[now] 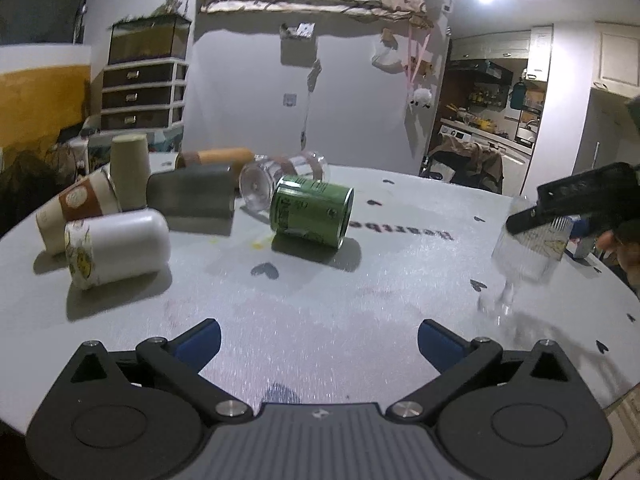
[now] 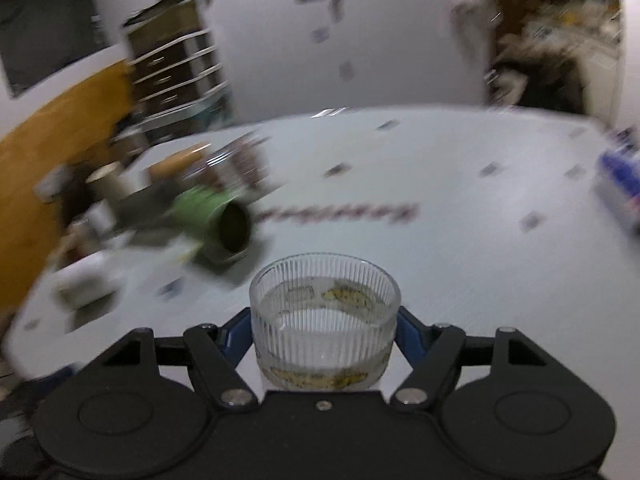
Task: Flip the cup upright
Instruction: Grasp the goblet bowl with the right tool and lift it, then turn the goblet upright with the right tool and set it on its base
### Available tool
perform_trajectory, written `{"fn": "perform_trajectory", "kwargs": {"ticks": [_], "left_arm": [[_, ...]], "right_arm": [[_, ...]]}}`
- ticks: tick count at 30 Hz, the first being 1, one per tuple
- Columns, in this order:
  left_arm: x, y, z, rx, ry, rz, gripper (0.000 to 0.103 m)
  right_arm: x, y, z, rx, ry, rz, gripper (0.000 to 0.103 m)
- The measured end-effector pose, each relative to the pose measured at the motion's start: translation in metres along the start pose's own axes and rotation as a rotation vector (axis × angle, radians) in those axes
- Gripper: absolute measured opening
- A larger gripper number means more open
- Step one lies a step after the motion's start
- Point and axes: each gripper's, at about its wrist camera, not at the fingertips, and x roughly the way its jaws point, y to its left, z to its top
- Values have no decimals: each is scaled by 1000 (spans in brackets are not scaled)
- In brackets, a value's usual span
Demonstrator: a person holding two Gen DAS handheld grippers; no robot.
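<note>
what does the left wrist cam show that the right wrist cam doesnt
Only the left wrist view: the left tool, open over bare table, the right tool seen from outside, and sharp detail of the white cup lying on its side and the beige cup standing upside down.

Only the right wrist view: the ribbed glass cup's open mouth, gripped between the blue pads, and a blue object at the table's right edge.

Both: the grey table, the green can on its side, the drawer unit.

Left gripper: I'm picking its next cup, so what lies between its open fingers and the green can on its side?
In the left wrist view, only bare table lies between the left gripper and the green can, apart from a dark heart print.
</note>
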Motion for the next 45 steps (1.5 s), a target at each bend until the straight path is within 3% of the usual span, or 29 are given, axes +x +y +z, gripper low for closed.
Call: {"fn": "perform_trajectory", "kwargs": {"ticks": [8, 19, 24, 29, 32, 39, 45], "left_arm": [[13, -6, 2, 18, -37, 29, 103], [29, -5, 5, 11, -9, 32, 103], [30, -6, 6, 13, -8, 29, 103], [29, -11, 6, 22, -11, 24, 103], [27, -13, 6, 28, -19, 19, 103], [21, -18, 9, 36, -38, 12, 103], [17, -22, 12, 47, -53, 4, 103]], "right_arm": [[53, -82, 49, 61, -145, -256, 73], [104, -155, 101, 134, -150, -471, 73], [108, -171, 107, 212, -139, -449, 73], [107, -165, 104, 183, -148, -447, 74], [99, -161, 102, 176, -166, -433, 83], [52, -146, 83, 183, -263, -396, 87], [-9, -115, 39, 143, -389, -381, 90]]}}
